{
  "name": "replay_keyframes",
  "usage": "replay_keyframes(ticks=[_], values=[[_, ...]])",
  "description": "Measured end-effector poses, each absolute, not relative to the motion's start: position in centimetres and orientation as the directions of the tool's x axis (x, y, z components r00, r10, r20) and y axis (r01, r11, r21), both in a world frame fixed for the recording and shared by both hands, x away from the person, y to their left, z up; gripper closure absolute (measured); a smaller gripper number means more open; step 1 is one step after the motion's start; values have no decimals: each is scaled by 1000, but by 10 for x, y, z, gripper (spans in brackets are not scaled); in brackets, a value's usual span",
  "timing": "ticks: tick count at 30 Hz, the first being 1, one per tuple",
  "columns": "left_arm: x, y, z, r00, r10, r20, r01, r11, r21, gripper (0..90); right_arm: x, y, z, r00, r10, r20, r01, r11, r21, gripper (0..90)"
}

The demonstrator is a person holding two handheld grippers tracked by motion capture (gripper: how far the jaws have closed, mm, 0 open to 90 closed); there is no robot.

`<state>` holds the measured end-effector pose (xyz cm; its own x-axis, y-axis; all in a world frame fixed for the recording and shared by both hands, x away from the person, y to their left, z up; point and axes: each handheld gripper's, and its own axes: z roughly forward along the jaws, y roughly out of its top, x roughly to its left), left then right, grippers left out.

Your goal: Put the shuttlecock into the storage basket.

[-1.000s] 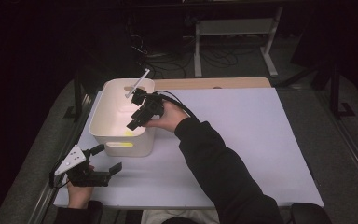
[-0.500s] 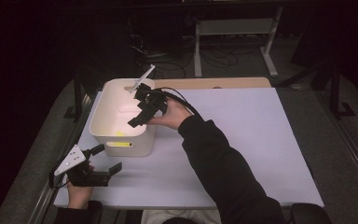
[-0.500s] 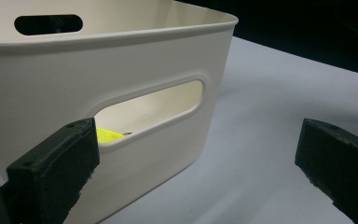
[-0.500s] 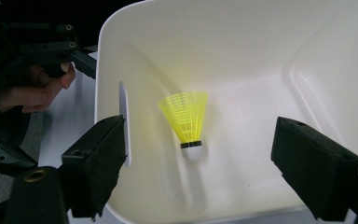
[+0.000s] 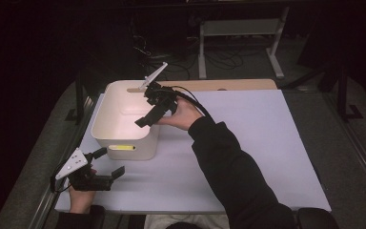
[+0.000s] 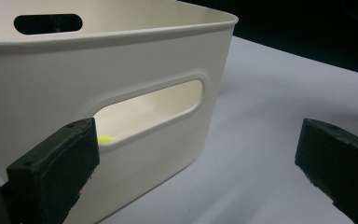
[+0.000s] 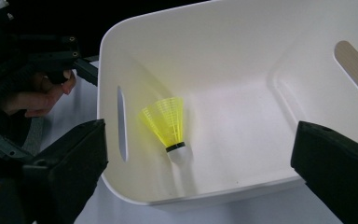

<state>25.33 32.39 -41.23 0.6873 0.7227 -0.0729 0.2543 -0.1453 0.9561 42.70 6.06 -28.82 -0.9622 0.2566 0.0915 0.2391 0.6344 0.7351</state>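
Take the white bin (image 5: pixel 126 125) as your reference point; it stands on the worktop (image 5: pixel 248 143), toward its far left part.

Your right tool (image 5: pixel 155 107) hovers above the bin's opening, at the side nearer your right arm, angled down into it. Its jaws have just been opening and now stand spread wide, with nothing between them. In the right gripper view the two black jaws frame the bin's interior from either side.

The yellow shuttlecock (image 7: pixel 168 126) lies inside the bin, on its floor. It rests tilted, with the white cork end (image 7: pixel 179 155) on the floor and the yellow skirt leaning up toward the wall that carries the handle slot (image 7: pixel 121 122) (whether the skirt touches that wall cannot be told). It is free of both tools.

Your left tool (image 5: pixel 106 162) sits low at the near left of the worktop, just outside the bin's near wall. Its jaws are spread, and nothing is pinched between them. In the left gripper view one jaw lies in front of the handle slot (image 6: pixel 149 109) in that wall, and a sliver of yellow (image 6: pixel 104 139) shows through the slot. The other jaw stands well clear of the bin, over bare worktop.

Your left hand (image 5: pixel 78 198) grips the left tool from below, at the worktop's near edge.
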Motion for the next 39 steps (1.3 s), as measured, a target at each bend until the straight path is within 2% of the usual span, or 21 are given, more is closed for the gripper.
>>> replay_keyframes(ticks=[39], values=[[254, 323, -412, 689, 720, -75, 256, -146, 956, 0, 425, 1, -295, -937, 334, 99, 284, 569, 772, 0]])
